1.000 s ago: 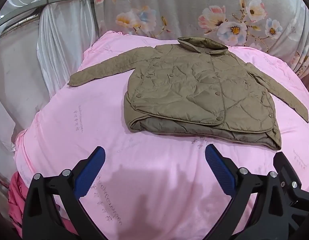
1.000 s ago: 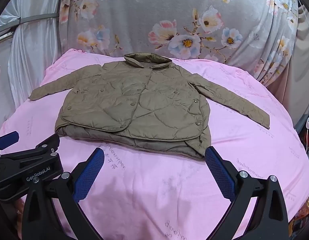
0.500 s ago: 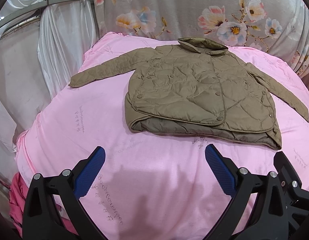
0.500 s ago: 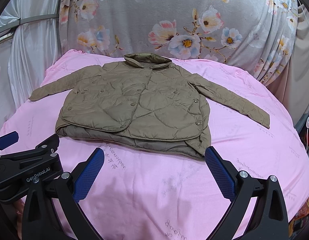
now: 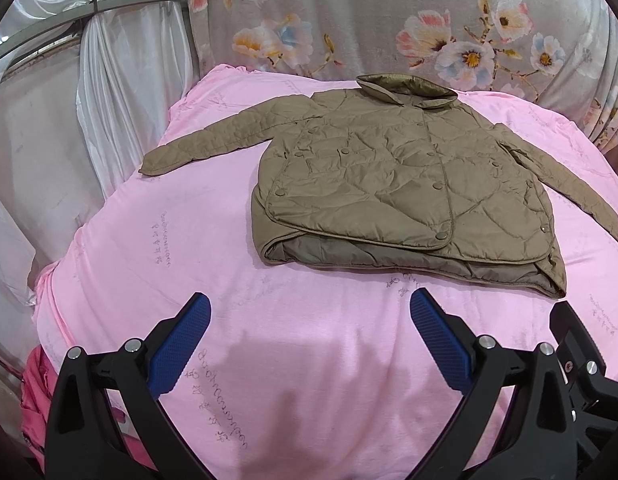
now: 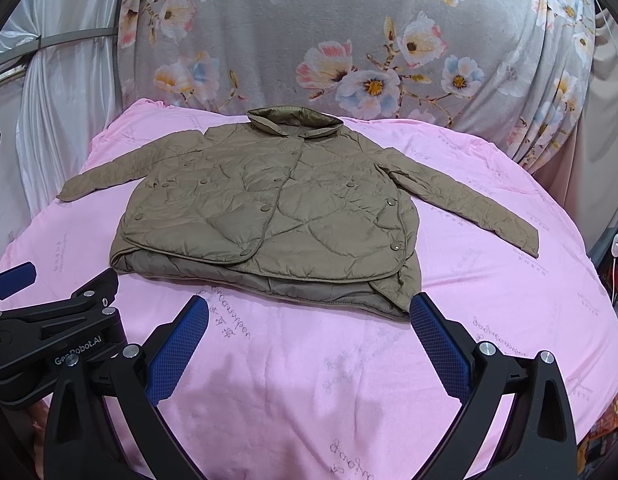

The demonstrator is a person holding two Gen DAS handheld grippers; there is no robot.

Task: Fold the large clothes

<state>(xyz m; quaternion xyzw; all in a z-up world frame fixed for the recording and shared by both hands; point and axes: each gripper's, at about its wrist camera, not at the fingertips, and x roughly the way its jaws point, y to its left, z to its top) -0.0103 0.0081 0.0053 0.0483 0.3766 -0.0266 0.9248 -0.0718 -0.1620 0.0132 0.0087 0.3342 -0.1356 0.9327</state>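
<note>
While the quilted olive jacket [image 5: 397, 184] lies flat, sleeves spread, on the pink sheet [image 5: 269, 360], left gripper [image 5: 309, 312] and right gripper [image 6: 309, 312] hover before its hem, jaws spread, holding nothing.

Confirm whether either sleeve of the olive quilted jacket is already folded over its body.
No, both sleeves of the olive quilted jacket lie spread outward on the pink sheet.

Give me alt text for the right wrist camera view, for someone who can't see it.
An olive quilted jacket lies front-up on a pink sheet, both sleeves spread out to the sides and its collar toward a grey floral curtain. The right hand-held gripper hangs open and empty just short of the hem, with the left hand-held gripper at the left edge.
</note>
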